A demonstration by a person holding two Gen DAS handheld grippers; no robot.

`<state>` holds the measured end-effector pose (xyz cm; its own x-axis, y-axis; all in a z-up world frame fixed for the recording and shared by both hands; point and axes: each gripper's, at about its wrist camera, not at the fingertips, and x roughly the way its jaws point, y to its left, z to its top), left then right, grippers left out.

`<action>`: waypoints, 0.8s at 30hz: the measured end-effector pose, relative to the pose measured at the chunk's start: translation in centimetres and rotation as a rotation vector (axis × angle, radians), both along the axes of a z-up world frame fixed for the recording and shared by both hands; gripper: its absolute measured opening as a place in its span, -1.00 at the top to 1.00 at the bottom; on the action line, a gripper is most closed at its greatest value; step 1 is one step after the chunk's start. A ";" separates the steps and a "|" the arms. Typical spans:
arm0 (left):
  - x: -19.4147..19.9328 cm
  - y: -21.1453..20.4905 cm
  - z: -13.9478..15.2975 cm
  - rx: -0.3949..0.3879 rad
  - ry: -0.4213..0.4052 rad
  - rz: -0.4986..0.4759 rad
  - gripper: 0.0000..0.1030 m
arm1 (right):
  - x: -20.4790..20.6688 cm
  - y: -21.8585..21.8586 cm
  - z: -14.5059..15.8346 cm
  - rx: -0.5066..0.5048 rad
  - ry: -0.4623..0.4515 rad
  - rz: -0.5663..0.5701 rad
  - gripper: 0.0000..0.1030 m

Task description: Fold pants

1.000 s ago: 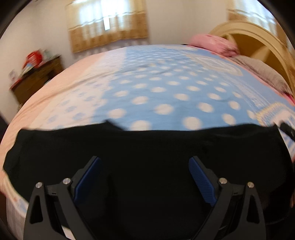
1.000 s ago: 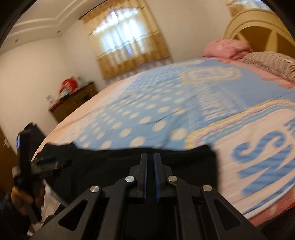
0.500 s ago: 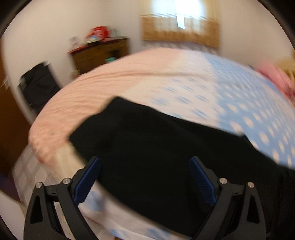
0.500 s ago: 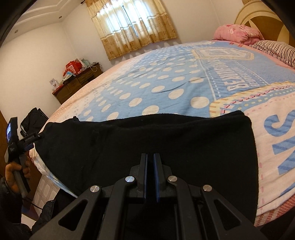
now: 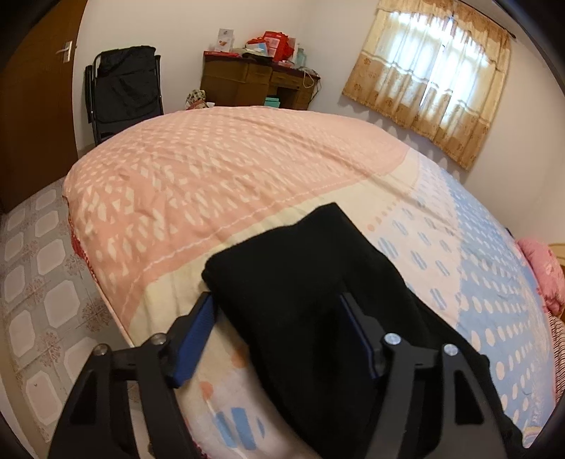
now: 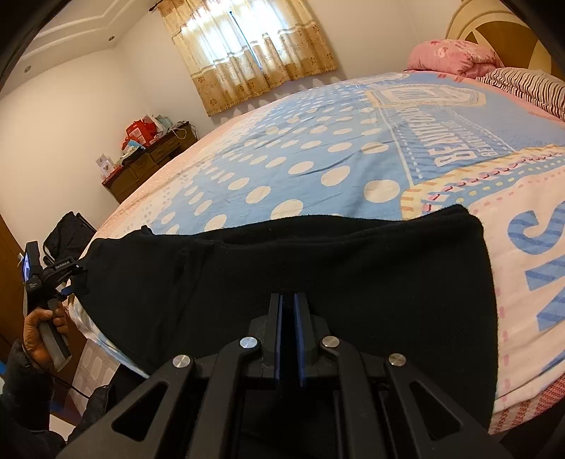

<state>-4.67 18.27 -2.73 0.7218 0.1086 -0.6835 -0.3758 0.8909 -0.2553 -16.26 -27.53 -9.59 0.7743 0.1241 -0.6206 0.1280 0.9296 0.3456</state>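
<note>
pants: black, laid flat across the near edge of the bed, one end at the corner by the left gripper, the other on the pink-and-blue lettered part of the quilt.
left gripper: jaws spread wide, one blue pad either side of the pants' end; whether the pads touched the cloth could not be told.
right gripper: fingers drawn together to a narrow slit over the pants; any cloth pinched between them could not be told.
window, desk, pillow: beyond the bed.

Left wrist low at bed corner facing dresser, right wrist facing headboard, both near pants
</note>
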 end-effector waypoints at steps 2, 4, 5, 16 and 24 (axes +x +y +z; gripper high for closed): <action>0.5 -0.3 -0.1 0.019 0.012 0.004 -0.16 | 0.0 0.0 0.0 0.004 0.001 -0.001 0.86; 0.7 -0.2 0.1 0.022 0.017 0.002 0.00 | 0.0 0.0 0.0 0.009 0.002 -0.002 0.86; 0.7 -0.1 0.2 0.017 0.018 -0.001 0.18 | 0.0 0.0 0.0 0.011 0.003 -0.003 0.86; 0.0 -1.9 1.3 0.080 -0.063 -0.084 0.63 | 0.1 -0.2 0.0 0.025 0.005 -0.009 0.86; -5.1 -12.4 7.4 0.291 -0.319 -0.440 0.64 | 0.1 -1.0 -0.1 0.091 0.016 -0.013 0.86</action>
<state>-9.72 5.89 4.64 0.9053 -0.0958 -0.4138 0.0973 0.9951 -0.0176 -16.11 -28.51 -9.64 0.7664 0.1704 -0.6194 0.1459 0.8928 0.4261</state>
